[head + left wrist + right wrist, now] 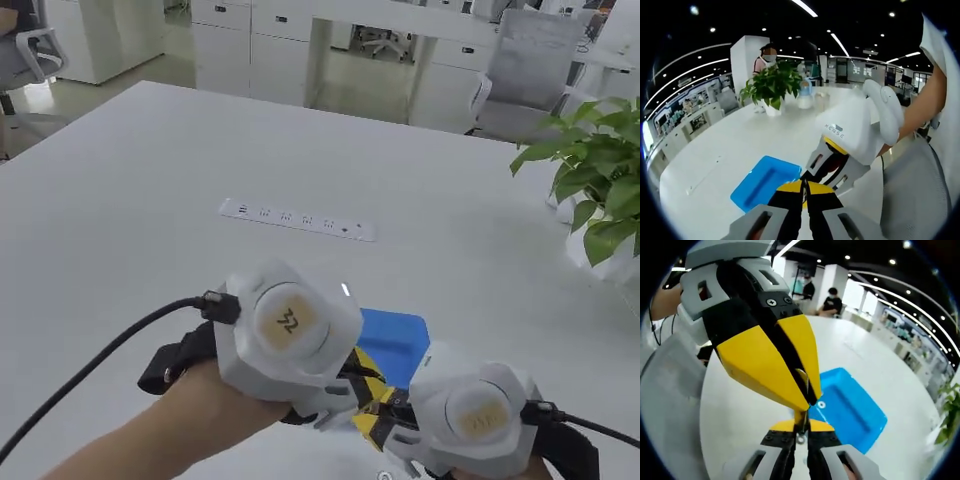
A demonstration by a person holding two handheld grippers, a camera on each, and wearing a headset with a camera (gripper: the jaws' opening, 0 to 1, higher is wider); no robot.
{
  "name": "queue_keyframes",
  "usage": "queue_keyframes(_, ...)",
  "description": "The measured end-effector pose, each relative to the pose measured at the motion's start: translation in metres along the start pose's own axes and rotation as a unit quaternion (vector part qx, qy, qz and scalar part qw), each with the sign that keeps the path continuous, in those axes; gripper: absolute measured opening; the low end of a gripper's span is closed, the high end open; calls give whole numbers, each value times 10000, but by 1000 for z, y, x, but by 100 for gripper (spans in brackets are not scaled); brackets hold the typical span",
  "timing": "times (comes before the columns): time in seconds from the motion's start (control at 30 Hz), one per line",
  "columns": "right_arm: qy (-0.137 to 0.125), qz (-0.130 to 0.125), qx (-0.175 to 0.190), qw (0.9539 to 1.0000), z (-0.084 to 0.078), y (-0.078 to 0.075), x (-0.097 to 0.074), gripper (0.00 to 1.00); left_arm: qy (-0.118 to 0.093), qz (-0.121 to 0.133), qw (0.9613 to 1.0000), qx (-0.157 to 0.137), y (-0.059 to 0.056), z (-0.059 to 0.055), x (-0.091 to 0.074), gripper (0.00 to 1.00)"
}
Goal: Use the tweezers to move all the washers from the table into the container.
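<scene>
Lettering [834, 133] on right gripper [808, 178] blurred; blue container [760, 182] beside.

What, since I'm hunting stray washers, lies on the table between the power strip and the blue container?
In the head view, the stretch between the power strip and the blue container is bare white tabletop.

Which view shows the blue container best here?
Right gripper view: the blue container is large, its inside open to sight. Left gripper view shows it smaller; the head view, just its far part.
</scene>
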State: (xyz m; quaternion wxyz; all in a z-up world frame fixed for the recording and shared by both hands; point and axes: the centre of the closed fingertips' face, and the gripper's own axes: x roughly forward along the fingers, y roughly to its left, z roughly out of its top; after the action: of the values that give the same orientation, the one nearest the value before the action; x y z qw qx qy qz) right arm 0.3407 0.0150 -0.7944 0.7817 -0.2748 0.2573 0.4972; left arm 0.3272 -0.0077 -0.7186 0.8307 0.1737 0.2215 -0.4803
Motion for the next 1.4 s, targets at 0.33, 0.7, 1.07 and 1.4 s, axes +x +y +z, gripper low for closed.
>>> queue_keyframes(0.33, -239, -58, -124, 9996, 27, -11, -7, 4, -502, 500, 9951, -690, 21, 14, -20, 23)
queue_keyframes(0.7, -479, -128, 354, 9981, 33, -34, -4, 4, -885, 1269, 9763, -1512, 40, 6, -54, 67)
queue_keyframes(1.07, -524, -140, 1208, 9912, 26, -59, 21, 4, -538, 1715, 9725, -1481, 31, -24, -66, 89)
queue_keyframes(1.4, -444, -55, 1564, 9867, 13, -59, 46, 4, -362, 1774, 9687, -1696, 25, -42, -67, 97)
